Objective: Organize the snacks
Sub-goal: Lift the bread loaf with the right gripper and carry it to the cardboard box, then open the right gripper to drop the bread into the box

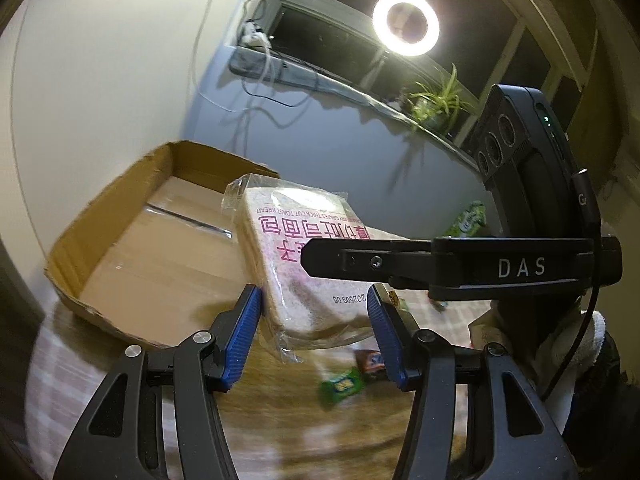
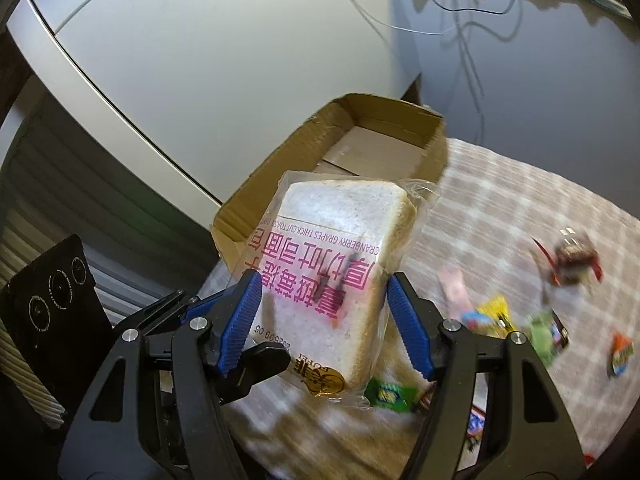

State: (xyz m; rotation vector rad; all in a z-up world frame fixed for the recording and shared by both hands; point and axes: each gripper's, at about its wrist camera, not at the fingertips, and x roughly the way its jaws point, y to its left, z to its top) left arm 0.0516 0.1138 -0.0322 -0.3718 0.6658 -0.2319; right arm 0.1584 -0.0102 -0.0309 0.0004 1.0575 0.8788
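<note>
Bread packet (image 2: 340,280), sealed toast slice, centre frame, clamped between the right gripper (image 2: 324,312) pads and lifted off the table toward the cardboard box (image 2: 240,216) behind for storing; left gripper (image 1: 314,334) spread, gripping nothing, flanking the packet.

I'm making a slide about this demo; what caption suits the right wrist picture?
Right gripper holds a wrapped toast bread slice above the table, near an open cardboard box.
</note>
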